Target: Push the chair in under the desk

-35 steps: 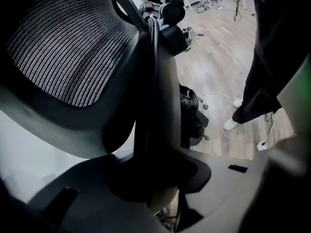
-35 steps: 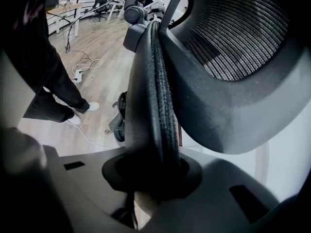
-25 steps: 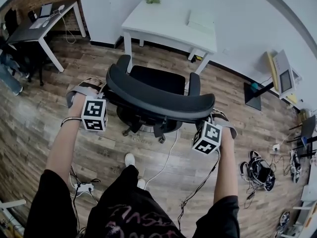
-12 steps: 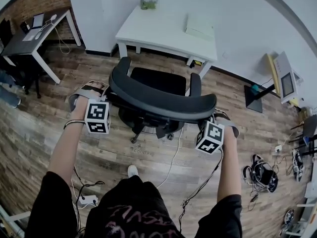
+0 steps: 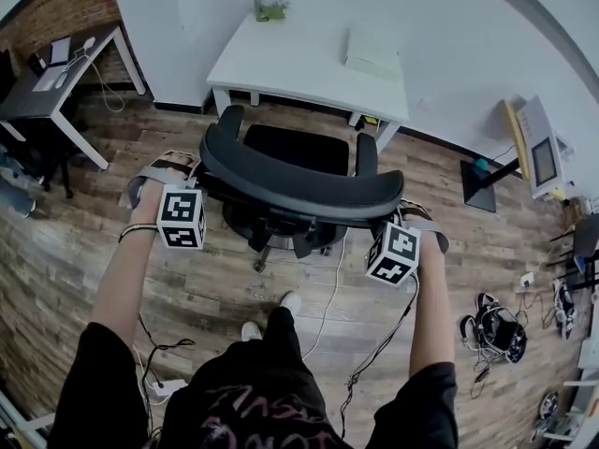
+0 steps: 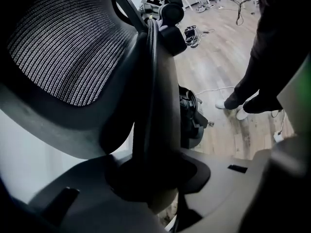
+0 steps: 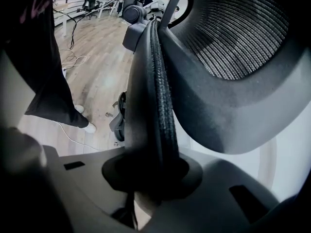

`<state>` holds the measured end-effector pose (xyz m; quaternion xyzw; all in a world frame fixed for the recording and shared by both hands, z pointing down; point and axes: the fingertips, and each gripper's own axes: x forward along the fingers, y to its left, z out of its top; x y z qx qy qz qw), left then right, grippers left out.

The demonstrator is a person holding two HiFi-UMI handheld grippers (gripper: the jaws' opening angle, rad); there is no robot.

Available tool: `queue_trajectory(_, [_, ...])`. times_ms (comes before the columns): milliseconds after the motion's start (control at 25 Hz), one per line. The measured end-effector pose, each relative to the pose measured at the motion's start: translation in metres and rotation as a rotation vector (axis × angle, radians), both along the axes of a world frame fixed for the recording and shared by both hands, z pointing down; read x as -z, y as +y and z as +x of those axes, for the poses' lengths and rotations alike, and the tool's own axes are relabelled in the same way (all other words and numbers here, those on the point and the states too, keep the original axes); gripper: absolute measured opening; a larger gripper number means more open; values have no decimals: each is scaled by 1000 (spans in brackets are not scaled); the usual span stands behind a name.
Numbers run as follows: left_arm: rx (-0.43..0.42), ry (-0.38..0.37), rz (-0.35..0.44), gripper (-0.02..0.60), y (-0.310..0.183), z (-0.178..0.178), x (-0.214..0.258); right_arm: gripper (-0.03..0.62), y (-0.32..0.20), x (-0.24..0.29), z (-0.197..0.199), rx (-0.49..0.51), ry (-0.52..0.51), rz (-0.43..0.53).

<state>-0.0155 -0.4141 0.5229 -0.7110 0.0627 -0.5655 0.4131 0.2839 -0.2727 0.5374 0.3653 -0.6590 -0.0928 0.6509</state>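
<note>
Overhead, chair [image 5: 301, 191] hides tips of L claw [image 6: 151, 178] & R claw [image 7: 151, 177] clamping it.

**An office, wires underfoot**

A mesh-backed office chair [image 5: 299, 181] stands at a white surface [image 5: 309, 64] set against a pale wall, with a small green plant [image 5: 270, 7] at its far edge. Off to the left, a second, dark-topped surface [image 5: 47, 82] carries what looks like a laptop [image 5: 59, 50]. The floor [image 5: 75, 251] is wood-look plank, one corner shows a brick wall [image 5: 56, 7], and loose cables [image 5: 329, 293] trail across the boards.
</note>
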Motion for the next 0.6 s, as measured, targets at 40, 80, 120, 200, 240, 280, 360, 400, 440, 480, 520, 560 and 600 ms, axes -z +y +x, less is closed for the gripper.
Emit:
queue_trajectory(40, [4,-2,-4,119,-5,3,0,94,-5,0,2,3,-5,-3])
queue_trajectory(80, [8,-6,-8,118,-11,6,-1,94,-11,0,5,5,-7,-5])
queue_trajectory(120, [12,-9,-10,118,-17,9,-1,94,-18,0,10,7,-5,-4])
queue_trajectory(200, [15,-9,-7,115,-30,18,1,94,-33,3,20,11,0,2])
queue_trajectory(240, [17,-7,-4,114,-36,22,1,94,-39,3,24,14,0,2])
queue_trajectory(280, [20,-9,-2,114,-41,25,1,94,-45,3,27,18,-1,-2])
queue_trajectory(360, [29,-15,-3,114,-52,29,0,92,-56,2,31,25,-3,-9])
queue_trajectory(400, [32,-18,-4,114,-57,31,-1,92,-61,2,33,27,-3,-11])
queue_trajectory(440, [35,-18,-4,114,-63,32,-1,92,-67,2,35,28,-3,-11])
queue_trajectory(480, [36,-17,-3,114,-69,35,-1,92,-73,2,38,28,-2,-11])
queue_trajectory(520, [38,-17,-2,114,-74,37,-1,92,-78,2,40,29,-2,-11])
queue_trajectory(560, [40,-17,-3,114,-79,39,-1,92,-83,2,42,31,-2,-10])
queue_trajectory(600, [43,-19,-4,114,-83,41,-1,92,-88,2,45,34,-2,-8])
